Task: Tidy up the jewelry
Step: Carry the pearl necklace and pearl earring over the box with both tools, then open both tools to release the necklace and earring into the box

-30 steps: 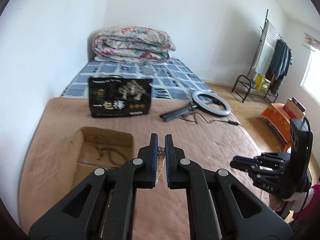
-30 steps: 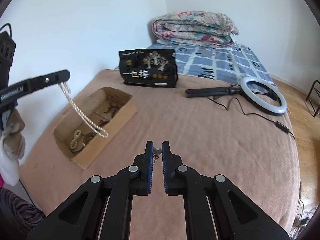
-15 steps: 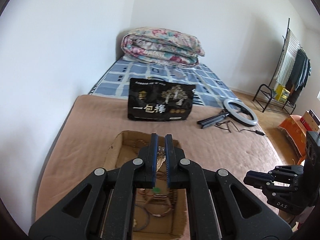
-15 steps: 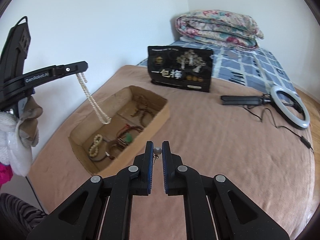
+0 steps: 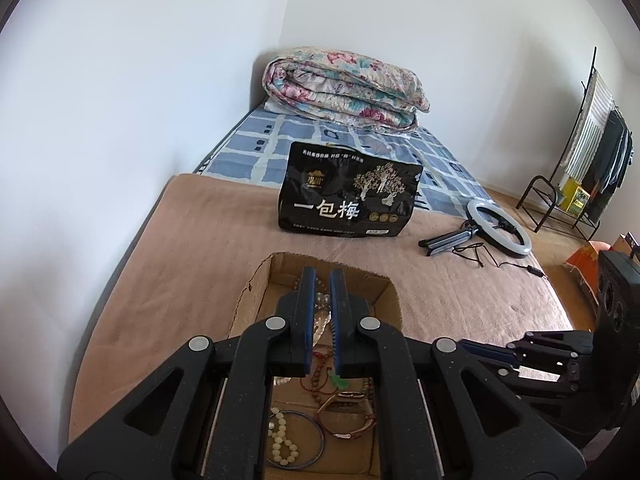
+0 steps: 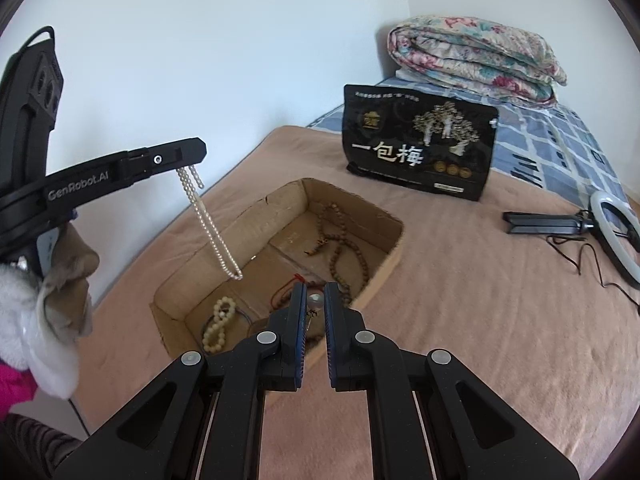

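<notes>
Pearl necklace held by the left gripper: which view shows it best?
The right wrist view. There the pearl necklace hangs full length from the left gripper over the cardboard box. The left wrist view shows only a few beads pinched between its own fingers.

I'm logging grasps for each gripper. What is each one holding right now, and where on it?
Left gripper: pearl necklace, pinched near one end, the rest dangling over the cardboard box. Right gripper: a small bead-like piece at its fingertips; its identity is unclear.
</notes>
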Available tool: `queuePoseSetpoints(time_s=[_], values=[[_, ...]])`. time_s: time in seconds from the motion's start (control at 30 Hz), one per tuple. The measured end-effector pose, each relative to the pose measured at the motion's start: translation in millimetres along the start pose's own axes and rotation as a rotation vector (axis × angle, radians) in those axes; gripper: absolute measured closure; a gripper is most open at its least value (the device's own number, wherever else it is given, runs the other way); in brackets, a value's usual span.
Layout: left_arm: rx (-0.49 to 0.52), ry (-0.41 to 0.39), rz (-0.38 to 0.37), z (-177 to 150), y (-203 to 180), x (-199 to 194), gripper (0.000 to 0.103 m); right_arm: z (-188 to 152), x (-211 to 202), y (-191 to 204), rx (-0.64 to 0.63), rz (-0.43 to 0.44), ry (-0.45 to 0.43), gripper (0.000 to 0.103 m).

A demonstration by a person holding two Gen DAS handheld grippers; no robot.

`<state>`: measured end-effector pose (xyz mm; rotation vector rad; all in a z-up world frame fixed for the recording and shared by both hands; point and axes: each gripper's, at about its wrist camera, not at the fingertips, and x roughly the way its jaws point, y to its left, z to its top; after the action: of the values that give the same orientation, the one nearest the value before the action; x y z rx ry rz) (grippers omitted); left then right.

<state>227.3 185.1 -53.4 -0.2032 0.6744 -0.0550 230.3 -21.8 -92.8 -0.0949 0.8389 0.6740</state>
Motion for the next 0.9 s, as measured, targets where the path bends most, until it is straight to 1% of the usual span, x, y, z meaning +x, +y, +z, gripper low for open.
queuePoseSetpoints(time_s=[0.17,0.33,0.4,0.43,0.47,0.53,0.9], values=[[-0.009,0.016,0.002,-6,5,6,0.098,5,16,5,0.002,-0.004,0.012,0.096],[0.002,0.033,0.007,-9,7,9,0.098,10,23,8,-0.002,-0.015,0.008,0.096],[0.006,0.038,0.018,-11,6,9,0.098,12,25,7,0.004,-0.016,0.012,0.094],[0.003,0.038,0.022,-11,6,9,0.098,12,25,7,0.007,-0.018,0.012,0.086],[0.0,0.041,0.019,-12,7,10,0.098,12,26,7,0.01,-0.022,0.01,0.073],[0.0,0.044,0.022,-12,8,10,0.098,12,24,6,0.019,-0.024,-0.003,0.061],[0.003,0.041,0.039,-14,9,1,0.098,11,10,10,0.009,-0.034,-0.021,0.061]])
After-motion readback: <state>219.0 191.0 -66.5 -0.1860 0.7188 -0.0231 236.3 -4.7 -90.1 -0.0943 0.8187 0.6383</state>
